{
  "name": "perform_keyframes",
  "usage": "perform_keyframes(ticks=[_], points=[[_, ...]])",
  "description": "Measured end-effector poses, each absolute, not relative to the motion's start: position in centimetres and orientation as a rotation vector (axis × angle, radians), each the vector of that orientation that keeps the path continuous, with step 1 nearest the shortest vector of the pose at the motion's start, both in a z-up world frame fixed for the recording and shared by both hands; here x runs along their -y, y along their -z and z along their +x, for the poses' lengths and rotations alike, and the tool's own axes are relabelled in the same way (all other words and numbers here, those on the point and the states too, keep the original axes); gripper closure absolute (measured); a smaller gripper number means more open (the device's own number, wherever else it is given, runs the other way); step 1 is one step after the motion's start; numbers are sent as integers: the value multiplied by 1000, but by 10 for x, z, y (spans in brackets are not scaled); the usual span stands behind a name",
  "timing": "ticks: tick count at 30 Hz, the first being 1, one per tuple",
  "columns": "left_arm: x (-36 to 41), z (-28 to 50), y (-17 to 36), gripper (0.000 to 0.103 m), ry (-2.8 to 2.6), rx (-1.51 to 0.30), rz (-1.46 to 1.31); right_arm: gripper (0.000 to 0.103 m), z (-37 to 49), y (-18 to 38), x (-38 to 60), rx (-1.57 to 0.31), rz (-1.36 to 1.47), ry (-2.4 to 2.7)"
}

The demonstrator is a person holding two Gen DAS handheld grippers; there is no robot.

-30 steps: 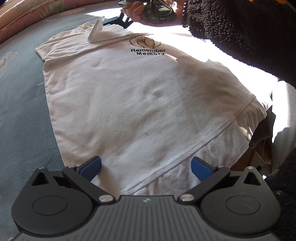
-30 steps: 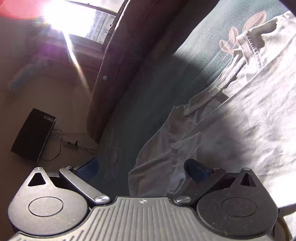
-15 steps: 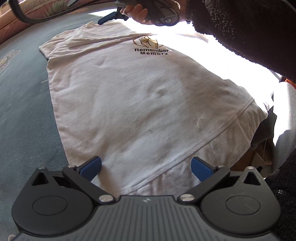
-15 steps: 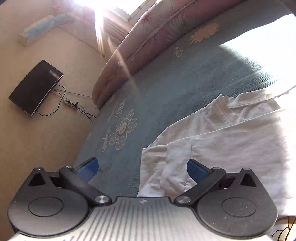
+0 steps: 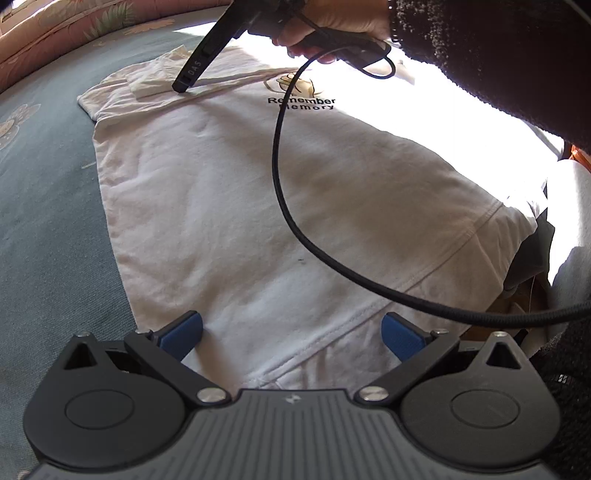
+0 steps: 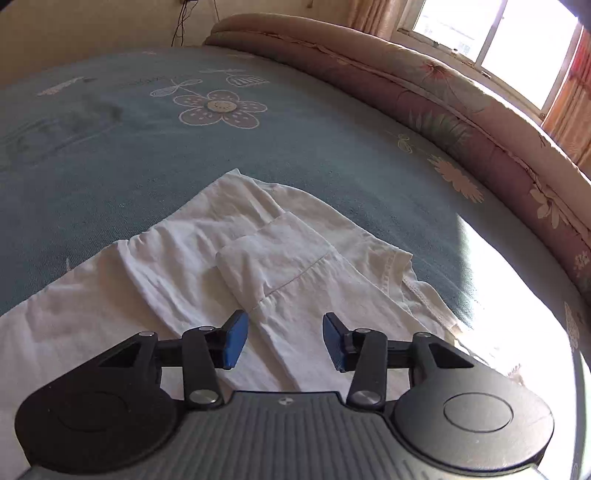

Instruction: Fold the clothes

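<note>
Both tools (image 5: 291, 334) (image 6: 282, 339) over white T-shirt (image 5: 258, 206), right one's jaws just closing, empty

- My left gripper (image 5: 291, 334), black frame with blue pads, points steeply downward, jaws spread wide, nothing clamped.
- My right gripper (image 6: 282, 341), same build, jaws have just been closing, now part-way apart, pads pressing nothing.
- My right hand (image 5: 332, 22), dark fuzzy sleeve, grasps its handle.

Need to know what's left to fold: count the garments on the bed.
1: a white T-shirt lies spread flat on the blue bedspread, its sleeve already folded inward. More may lie off-frame.
</note>
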State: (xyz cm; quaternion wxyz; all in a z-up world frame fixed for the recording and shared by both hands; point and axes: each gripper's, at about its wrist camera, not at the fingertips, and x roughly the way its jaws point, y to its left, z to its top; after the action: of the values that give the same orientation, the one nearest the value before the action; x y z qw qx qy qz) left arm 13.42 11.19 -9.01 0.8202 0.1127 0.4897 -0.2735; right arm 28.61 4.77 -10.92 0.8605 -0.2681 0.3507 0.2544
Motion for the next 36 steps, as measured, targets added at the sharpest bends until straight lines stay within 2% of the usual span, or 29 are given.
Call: perform_keyframes(ticks=[3, 5, 7, 15, 18, 19, 21, 22, 25, 26, 32, 36], points=[[-113, 134, 90, 1, 583, -1040, 234, 71, 287, 118, -61, -738, -634, -530], [-113, 133, 91, 1, 585, -1035, 232, 83, 289, 120, -68, -736, -657, -532], [-114, 132, 91, 1, 589, -1032, 229, 89, 289, 122, -74, -732, -678, -533], [-113, 134, 92, 1, 583, -1034, 230, 90, 278, 112, -78, -701, -656, -537], [-111, 134, 92, 1, 577, -1042, 241, 87, 281, 112, -78, -728, -609, -553], [-111, 134, 91, 1, 575, -1045, 245, 82, 282, 113, -78, -745, -593, -560], [-111, 133, 91, 1, 572, -1050, 242, 81, 281, 109, -74, -759, -547, -553], [-112, 133, 91, 1, 571, -1053, 240, 75, 279, 106, -69, -762, -517, -547], [-111, 134, 92, 1, 566, -1061, 250, 39, 262, 90, -29, -733, -447, -470], [-110, 134, 92, 1, 563, -1062, 258, 32, 255, 84, -15, -721, -425, -441], [-104, 135, 95, 1, 550, -1075, 299, 8, 201, 76, 104, -672, -445, -146], [-101, 139, 95, 1, 521, -1092, 300, 6, 177, 103, 180, -721, -529, 60]])
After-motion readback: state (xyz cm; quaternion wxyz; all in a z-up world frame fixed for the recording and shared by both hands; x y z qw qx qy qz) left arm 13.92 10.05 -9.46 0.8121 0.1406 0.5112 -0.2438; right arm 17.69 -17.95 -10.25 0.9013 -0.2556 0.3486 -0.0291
